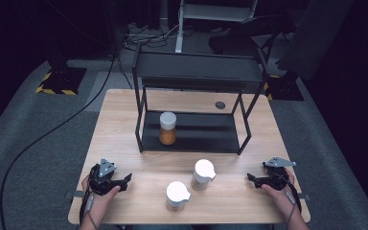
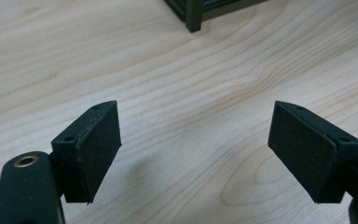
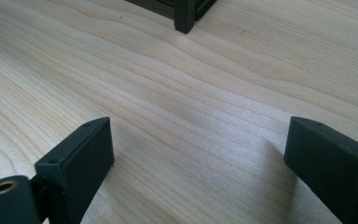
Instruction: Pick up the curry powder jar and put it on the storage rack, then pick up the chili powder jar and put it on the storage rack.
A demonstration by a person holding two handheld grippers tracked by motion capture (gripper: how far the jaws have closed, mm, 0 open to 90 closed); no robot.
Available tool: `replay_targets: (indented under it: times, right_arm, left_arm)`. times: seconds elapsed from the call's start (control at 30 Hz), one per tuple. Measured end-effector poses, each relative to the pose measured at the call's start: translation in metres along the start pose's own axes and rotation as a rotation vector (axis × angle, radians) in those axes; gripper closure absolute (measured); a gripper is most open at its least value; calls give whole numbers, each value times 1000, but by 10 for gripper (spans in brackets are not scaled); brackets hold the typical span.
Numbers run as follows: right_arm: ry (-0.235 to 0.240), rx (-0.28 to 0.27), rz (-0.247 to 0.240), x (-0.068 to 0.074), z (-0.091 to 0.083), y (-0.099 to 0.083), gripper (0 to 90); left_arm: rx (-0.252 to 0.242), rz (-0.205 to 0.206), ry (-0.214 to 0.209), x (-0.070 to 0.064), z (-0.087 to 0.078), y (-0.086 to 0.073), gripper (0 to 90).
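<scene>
Both grippers, left gripper point(image 1: 124, 180) and right gripper point(image 1: 251, 179), rest wide apart, empty, on the desk point(image 1: 124, 110). Reaching inward carelessly could topple the nearby white-capped jars point(image 1: 202, 175).

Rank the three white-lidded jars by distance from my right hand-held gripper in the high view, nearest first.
Measured from the right hand-held gripper:
1. Right-hand front jar, standing on the bare table to the gripper's left.
2. Left-hand front jar, farther left and closer to the table's near edge.
3. Orange-filled jar, on the lower shelf of the black rack, toward its left end.
</scene>
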State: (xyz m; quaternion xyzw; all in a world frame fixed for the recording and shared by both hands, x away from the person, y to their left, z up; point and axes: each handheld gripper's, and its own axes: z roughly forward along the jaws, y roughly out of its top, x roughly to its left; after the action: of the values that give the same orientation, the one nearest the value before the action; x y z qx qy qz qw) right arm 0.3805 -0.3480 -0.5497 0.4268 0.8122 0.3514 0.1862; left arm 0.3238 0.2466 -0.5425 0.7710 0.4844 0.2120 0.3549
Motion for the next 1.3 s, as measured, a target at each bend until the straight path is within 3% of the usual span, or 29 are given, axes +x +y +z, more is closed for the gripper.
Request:
replay_targets:
  times: [0.13, 0.27, 1.3]
  right_arm:
    - [-3, 0, 2, 0, 0, 0, 81]
    - [-4, 0, 3, 0, 0, 0, 81]
    - [-19, 1, 20, 2, -1, -1, 81]
  left_arm:
    - [60, -39, 7, 3, 4, -3, 130]
    - [77, -19, 34, 0, 5, -3, 100]
    - [80, -22, 36, -1, 6, -2, 66]
